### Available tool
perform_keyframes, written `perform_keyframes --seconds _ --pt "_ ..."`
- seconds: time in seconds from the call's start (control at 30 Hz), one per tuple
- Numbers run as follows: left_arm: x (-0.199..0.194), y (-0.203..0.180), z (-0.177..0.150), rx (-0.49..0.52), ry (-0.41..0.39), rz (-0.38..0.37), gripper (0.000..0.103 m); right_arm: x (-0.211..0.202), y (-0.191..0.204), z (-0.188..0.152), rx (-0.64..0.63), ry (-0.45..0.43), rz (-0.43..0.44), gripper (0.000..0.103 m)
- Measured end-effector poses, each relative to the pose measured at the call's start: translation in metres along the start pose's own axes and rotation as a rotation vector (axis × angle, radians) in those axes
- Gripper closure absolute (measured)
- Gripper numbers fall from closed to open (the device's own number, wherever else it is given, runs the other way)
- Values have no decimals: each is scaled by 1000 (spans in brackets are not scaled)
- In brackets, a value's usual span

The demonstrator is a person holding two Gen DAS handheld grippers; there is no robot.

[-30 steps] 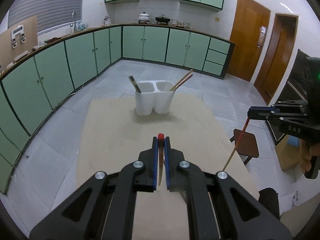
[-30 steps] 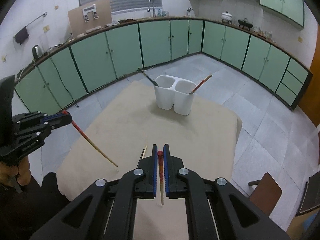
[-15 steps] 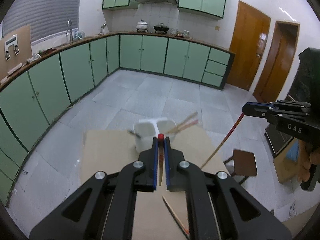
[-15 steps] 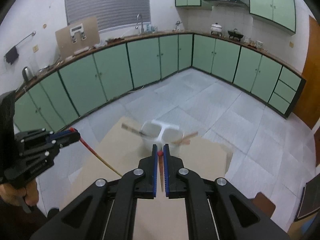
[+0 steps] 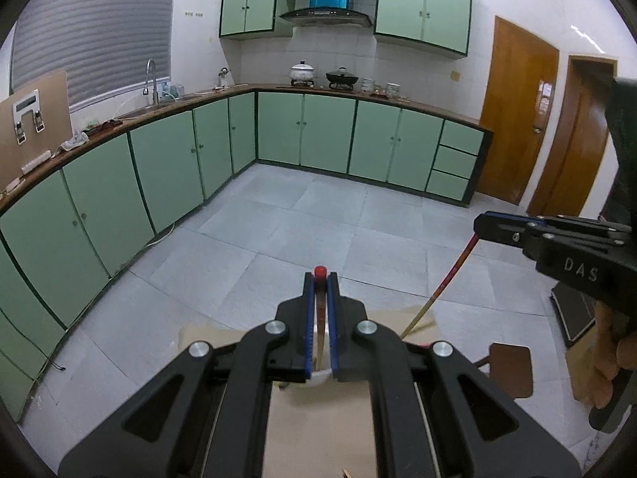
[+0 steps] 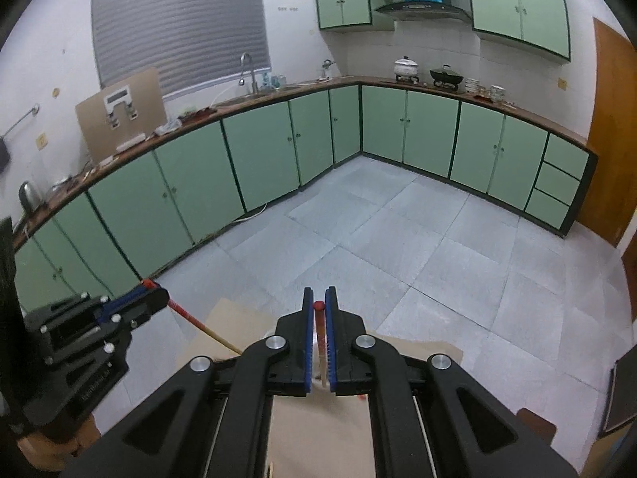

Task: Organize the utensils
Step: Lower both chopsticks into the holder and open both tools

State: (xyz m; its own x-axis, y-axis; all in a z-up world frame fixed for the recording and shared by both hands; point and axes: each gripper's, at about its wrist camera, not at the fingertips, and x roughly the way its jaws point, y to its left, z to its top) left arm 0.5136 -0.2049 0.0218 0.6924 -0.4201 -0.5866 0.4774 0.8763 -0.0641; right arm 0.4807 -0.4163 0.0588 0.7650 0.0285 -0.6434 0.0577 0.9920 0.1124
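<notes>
I see my left gripper [image 5: 320,279] clamped on a red-tipped chopstick [image 5: 319,310] and my right gripper [image 6: 319,306] clamped on its twin [image 6: 318,318], both raised over the tan table [image 5: 318,430], the white holder [image 5: 318,376] barely showing beneath the left fingers.

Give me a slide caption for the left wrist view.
Both grippers, left and right, each clamp a red-tipped chopstick above the table.
</notes>
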Motion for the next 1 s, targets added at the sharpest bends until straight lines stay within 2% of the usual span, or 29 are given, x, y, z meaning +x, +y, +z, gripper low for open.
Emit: perform_keyframes --seconds 0.13,0.33,0.37,0.43,0.5,0.57,0.63,0.7,0.73,0.8,0.93,1.0 --pt "34 10 -3 -21 10 8 98 40 -15 -2 36 17 -10 97" --pt "86 31 -36 -69 88 13 96 86 -39 -35 69 95 -6 95" --pt "89 34 -40 -74 98 15 93 89 -43 -41 76 103 -9 89" --pt "90 40 -47 -74 114 31 73 87 -49 -48 75 99 -18 83" --pt "77 45 -49 -72 95 35 65 77 -51 -53 70 87 -14 83" --pt "57 50 -52 -66 71 25 63 56 -54 -59 58 53 -11 83" --pt "39 52 -58 -55 52 25 53 30 -53 -73 34 10 -4 83" --pt "8 51 -74 -35 15 30 45 1 -50 -95 0 -39 6 80" --pt "-8 51 -86 -31 -6 20 39 -16 -46 -117 -25 -66 8 78" --pt "-30 46 -111 -23 -33 22 33 -39 -40 -164 -63 -96 14 76" --pt "-68 32 -189 19 -57 36 29 -58 -18 -266 -150 -108 -6 76" --pt "-78 24 -221 14 -63 48 28 -61 -6 -322 -144 -78 20 76"
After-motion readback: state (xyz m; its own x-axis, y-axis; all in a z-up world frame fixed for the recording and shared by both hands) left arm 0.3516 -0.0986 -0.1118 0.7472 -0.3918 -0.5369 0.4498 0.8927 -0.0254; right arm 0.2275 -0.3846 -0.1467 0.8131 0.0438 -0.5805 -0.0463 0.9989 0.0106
